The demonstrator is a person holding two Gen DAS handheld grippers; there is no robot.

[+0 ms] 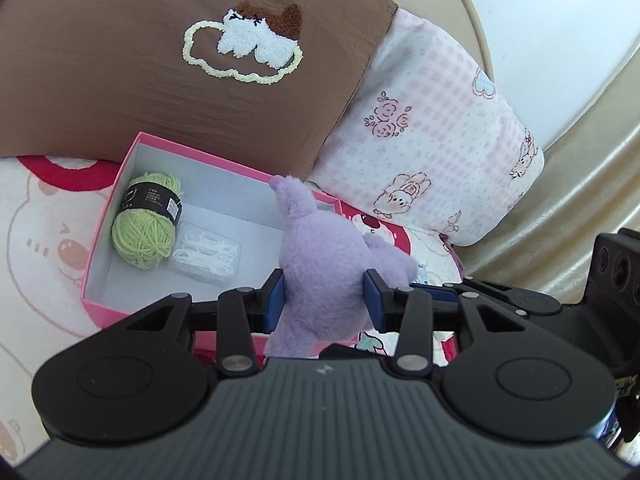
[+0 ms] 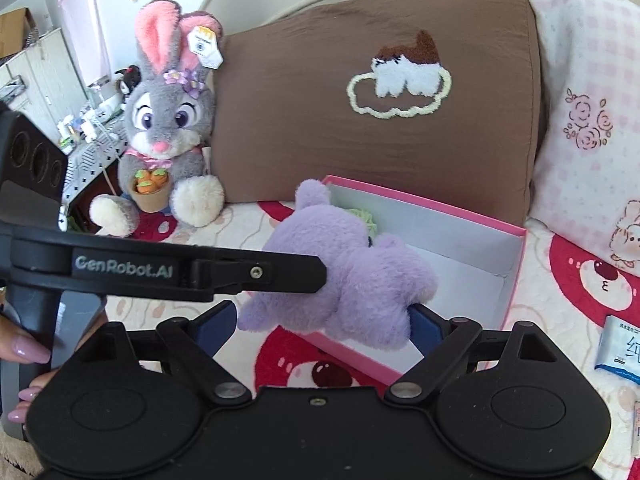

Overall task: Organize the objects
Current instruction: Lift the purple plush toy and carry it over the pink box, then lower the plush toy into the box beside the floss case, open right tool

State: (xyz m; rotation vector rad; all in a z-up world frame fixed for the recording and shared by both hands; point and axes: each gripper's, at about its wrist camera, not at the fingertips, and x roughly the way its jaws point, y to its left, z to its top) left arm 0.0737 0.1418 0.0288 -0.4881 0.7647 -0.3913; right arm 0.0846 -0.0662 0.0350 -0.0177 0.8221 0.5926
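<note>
While its blue pads [image 1: 276,300] press into either side of a fluffy lilac plush toy [image 1: 320,264], the left gripper [image 1: 325,300] stands partly closed, clenched on the toy's body and carrying it above the near edge of an open pink cardboard box with a white inside [image 1: 132,156]. Ahead of and to the left of this gripper, on the box floor, a ball of light green yarn with a black paper band [image 1: 146,220] lies just beside a small clear plastic case of white floss picks [image 1: 208,254]. From the right wrist view the left gripper's black arm [image 2: 200,270] crosses from the left and ends at the toy [image 2: 360,276]. The right gripper [image 2: 322,320] has its jaws spread wide, one blue pad at each end of the toy's lower side; whether they press on it I cannot tell. Beyond the box [image 2: 516,264] a brown pillow with a stitched puppy-and-cloud patch [image 2: 360,120] leans, and a grey plush rabbit with pink ears [image 2: 168,128] sits ahead to the left of the right gripper
</note>
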